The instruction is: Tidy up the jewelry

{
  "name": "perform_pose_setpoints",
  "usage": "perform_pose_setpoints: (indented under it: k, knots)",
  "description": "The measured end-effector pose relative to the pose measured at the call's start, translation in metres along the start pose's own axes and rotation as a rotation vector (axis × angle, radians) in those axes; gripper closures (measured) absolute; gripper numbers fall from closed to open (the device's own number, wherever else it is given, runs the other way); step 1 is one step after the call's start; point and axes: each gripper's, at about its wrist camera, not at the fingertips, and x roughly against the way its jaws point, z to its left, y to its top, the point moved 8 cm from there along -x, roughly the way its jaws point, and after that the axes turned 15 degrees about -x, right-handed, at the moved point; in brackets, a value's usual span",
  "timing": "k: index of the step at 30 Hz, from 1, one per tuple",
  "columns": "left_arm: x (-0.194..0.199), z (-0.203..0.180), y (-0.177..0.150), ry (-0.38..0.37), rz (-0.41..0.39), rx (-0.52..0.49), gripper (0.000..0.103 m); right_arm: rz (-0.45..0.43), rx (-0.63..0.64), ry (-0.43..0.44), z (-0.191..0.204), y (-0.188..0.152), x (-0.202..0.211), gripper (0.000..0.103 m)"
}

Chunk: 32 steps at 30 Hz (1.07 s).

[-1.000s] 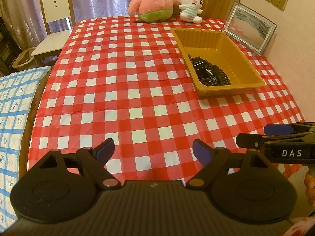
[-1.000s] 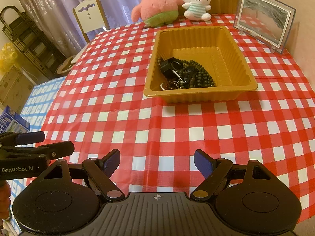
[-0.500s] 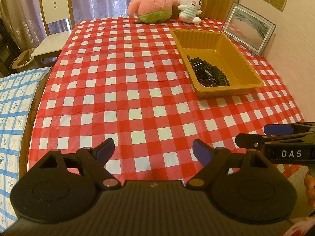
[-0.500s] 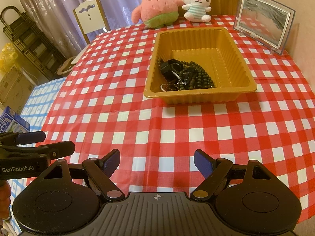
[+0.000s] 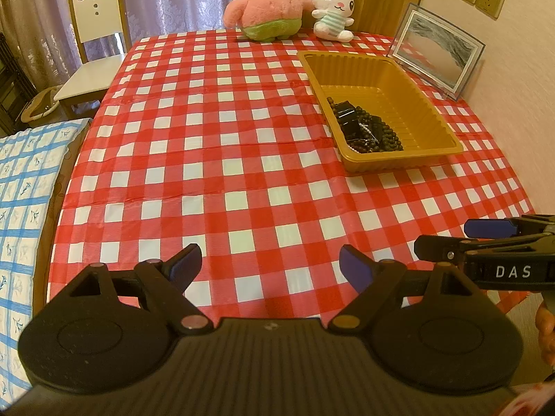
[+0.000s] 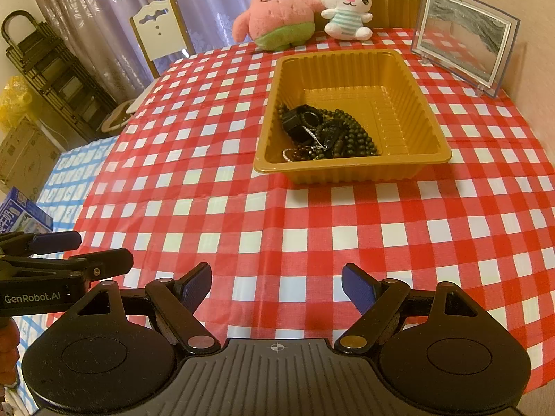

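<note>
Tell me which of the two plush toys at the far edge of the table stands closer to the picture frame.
The white bunny in the striped shirt. It sits between the pink starfish toy and the picture frame.

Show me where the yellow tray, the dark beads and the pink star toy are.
yellow tray (image 6: 350, 171): right wrist view, on its near outer wall.
dark beads (image 6: 357, 138): right wrist view, on the beaded strands inside the tray.
pink star toy (image 6: 277, 17): right wrist view, on its belly.
</note>
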Motion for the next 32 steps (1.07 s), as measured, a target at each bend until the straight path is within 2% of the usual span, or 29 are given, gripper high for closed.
perform_pose_setpoints:
  k: [32]
  knots:
    - [0.0015,-0.0078,0.0085,-0.008,-0.009,-0.014,0.018,-0.001,-0.002,0.001,-0.001,0.0037,0.0031,0.021]
